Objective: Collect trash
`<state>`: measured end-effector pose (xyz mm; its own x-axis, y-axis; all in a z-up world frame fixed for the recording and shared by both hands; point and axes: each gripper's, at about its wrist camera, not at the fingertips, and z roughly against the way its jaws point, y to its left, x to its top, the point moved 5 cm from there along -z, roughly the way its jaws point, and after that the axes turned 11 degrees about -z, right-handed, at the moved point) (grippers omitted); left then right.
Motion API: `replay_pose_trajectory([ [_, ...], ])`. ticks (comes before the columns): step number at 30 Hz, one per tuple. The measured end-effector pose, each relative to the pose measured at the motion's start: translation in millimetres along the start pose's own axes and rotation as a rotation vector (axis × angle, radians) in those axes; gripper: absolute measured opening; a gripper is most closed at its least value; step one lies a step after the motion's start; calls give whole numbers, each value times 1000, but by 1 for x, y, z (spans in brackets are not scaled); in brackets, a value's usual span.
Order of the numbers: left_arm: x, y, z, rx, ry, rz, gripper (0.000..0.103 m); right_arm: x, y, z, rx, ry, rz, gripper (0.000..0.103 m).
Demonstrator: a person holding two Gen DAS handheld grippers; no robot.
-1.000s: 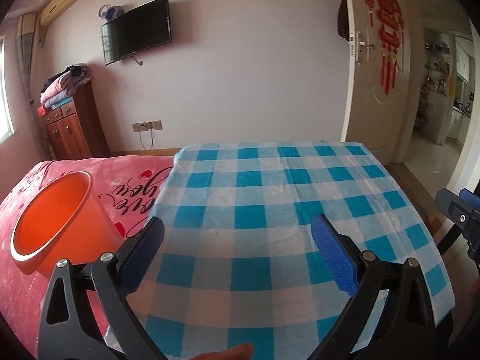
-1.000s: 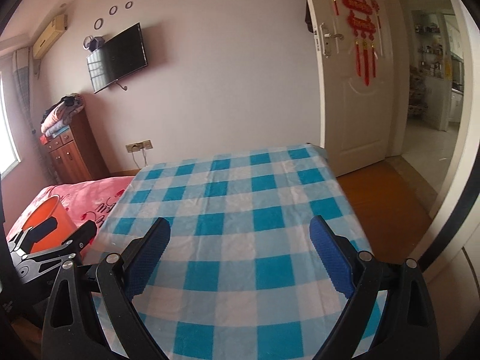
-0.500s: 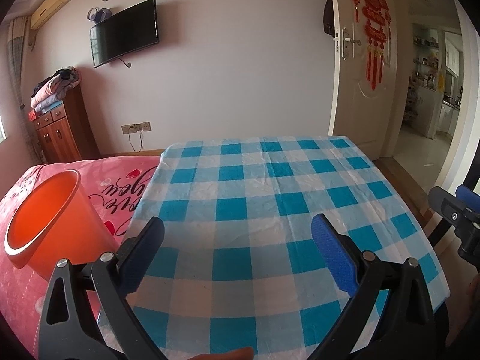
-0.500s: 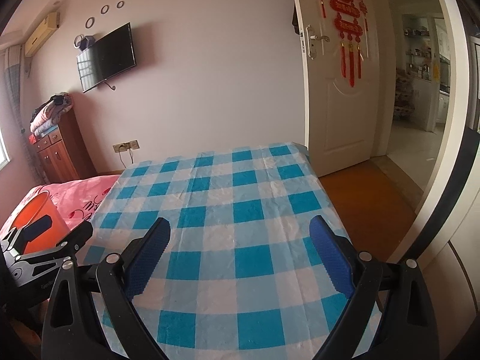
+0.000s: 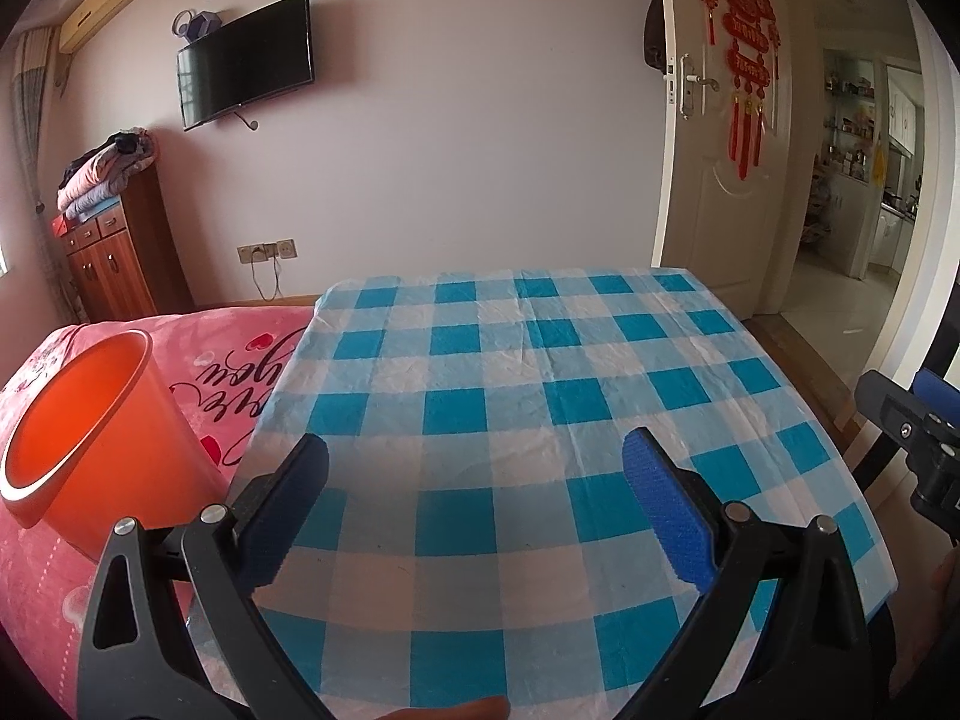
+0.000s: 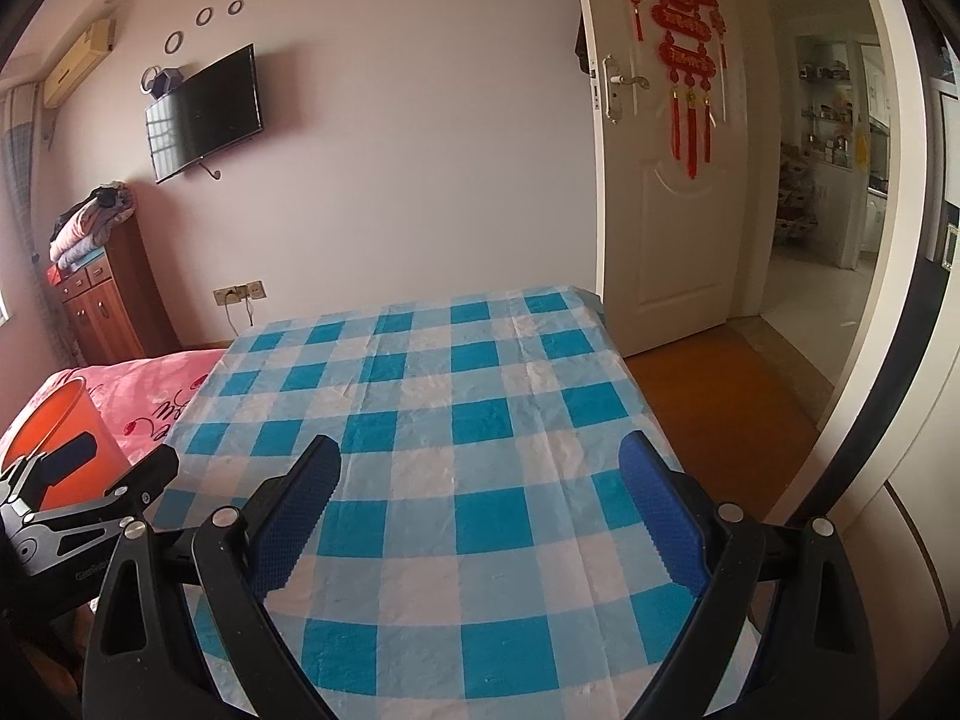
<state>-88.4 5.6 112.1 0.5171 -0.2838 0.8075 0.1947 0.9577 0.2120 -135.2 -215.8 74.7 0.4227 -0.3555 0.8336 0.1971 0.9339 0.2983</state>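
Note:
An orange bin (image 5: 90,438) stands on the pink bed at the left of the table; it also shows in the right wrist view (image 6: 54,438). My left gripper (image 5: 474,462) is open and empty above the near half of the blue-checked tablecloth (image 5: 528,360). My right gripper (image 6: 480,462) is open and empty above the same cloth (image 6: 456,384). No trash shows on the cloth in either view. The left gripper's body appears at the left edge of the right wrist view (image 6: 78,510).
A pink bedspread (image 5: 228,360) adjoins the table's left side. A wooden cabinet (image 5: 114,252) with folded blankets stands against the far wall under a TV (image 5: 246,75). An open white door (image 6: 666,198) leads to a hallway at the right.
Both grippers have pulled back and risen slightly, so the table looks smaller and more of the wall shows. Both stay open and empty.

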Motion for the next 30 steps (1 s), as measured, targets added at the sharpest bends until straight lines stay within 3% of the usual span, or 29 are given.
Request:
replay_pose_trajectory([
  [18, -7, -1, -19, -1, 30, 7, 99, -6, 3, -18, -21, 11, 33, 93],
  [25, -11, -2, -33, -16, 22, 15, 99, -11, 2, -40, -17, 43, 33, 93],
  [30, -17, -6, -56, -40, 65, 26, 99, -15, 1, -63, -19, 76, 31, 93],
])
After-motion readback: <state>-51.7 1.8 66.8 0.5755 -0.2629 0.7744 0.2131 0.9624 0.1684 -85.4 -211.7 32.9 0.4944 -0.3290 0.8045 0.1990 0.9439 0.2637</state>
